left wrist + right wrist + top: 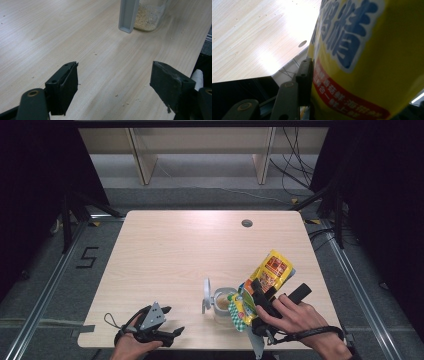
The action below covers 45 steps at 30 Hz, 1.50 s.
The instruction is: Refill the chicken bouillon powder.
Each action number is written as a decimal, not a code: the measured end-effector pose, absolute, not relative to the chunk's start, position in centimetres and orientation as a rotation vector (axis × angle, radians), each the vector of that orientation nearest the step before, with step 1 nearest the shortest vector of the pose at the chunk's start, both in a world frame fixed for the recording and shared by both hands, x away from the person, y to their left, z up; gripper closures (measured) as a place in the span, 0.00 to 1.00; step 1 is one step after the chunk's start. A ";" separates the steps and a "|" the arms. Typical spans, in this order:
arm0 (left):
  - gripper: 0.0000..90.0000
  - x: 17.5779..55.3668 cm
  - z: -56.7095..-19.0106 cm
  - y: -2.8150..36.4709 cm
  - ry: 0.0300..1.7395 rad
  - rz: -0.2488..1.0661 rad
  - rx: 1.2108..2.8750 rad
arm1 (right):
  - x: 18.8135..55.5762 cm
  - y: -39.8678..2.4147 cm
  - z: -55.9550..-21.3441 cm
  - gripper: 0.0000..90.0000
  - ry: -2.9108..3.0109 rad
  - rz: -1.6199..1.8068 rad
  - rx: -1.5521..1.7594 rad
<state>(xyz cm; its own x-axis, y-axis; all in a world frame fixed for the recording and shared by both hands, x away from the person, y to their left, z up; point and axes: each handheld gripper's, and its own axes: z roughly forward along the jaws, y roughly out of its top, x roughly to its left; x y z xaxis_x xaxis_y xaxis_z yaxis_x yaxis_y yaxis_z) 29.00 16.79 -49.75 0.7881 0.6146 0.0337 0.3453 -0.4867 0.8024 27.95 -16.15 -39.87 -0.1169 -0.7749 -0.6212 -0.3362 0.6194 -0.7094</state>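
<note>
A yellow snack bag (272,270) is tilted with its lower end (240,312) at the mouth of a clear jar (223,306), and my right gripper (260,299) is shut on it. In the right gripper view the bag (367,50) looms close, with one finger (304,75) pressed against it. The jar (149,17) holds tan crumbs, and its grey hinged lid (206,295) stands open. My left gripper (174,320) rests near the table's front left edge with its jaws open toward the jar. Nothing lies between its fingers (65,85).
The light wooden table (190,250) has a round cable hole (247,223) at the back right. Small crumbs (95,53) lie scattered on the wood near the jar. Black frame rails and cables run along the floor on both sides.
</note>
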 end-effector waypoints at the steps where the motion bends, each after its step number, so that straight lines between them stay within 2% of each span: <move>1: 0.24 29.0 -49.7 16.8 0.709 0.402 2.124 | 27.9 -16.1 -39.9 0.67 1.708 -0.481 -0.919; 45: 0.24 29.0 -49.7 16.8 0.710 0.397 2.120 | 28.1 -16.3 -40.0 0.67 1.707 -0.496 -0.930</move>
<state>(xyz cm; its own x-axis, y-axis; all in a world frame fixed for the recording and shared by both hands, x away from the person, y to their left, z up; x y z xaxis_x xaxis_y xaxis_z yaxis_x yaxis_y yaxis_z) 28.97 16.78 -49.74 0.7892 0.6135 0.0290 0.3461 -0.4832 0.8042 28.05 -16.26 -39.97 -0.1157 -0.7849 -0.6087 -0.3366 0.6075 -0.7194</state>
